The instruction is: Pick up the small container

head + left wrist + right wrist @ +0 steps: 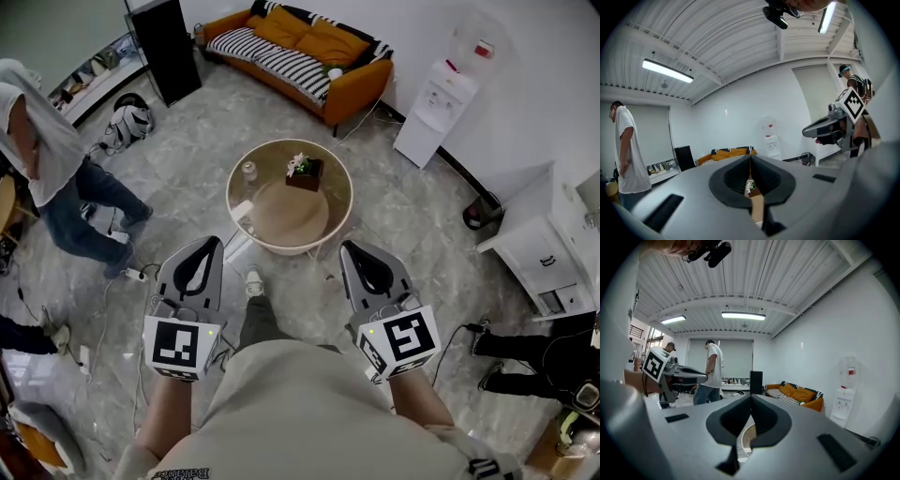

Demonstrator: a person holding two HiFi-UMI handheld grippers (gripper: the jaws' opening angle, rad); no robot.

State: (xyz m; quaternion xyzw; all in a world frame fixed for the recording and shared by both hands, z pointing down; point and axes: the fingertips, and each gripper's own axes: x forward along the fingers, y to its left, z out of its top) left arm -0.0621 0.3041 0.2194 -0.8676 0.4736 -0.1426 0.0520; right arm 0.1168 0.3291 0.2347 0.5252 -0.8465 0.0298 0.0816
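Note:
A small clear container point(249, 172) stands on the left part of the round table point(339, 187), well ahead of both grippers. Beside it on the table are a small plant in a dark box point(305, 172) and a wide tan disc point(286, 216). My left gripper point(208, 244) is held near the table's front left rim, jaws shut and empty. My right gripper point(350, 247) is level with it at the front right, also shut on nothing. In the left gripper view the plant box point(751, 186) shows through the slit below the closed left gripper point(750, 157). The right gripper point(751, 397) frames the table rim point(744, 437).
An orange sofa point(309, 47) and a black cabinet point(169, 42) stand at the back. A water dispenser point(439, 101) and a white cabinet point(544, 244) line the right wall. One person point(52, 169) stands at left; another's legs point(520, 361) lie at right. Cables cross the floor.

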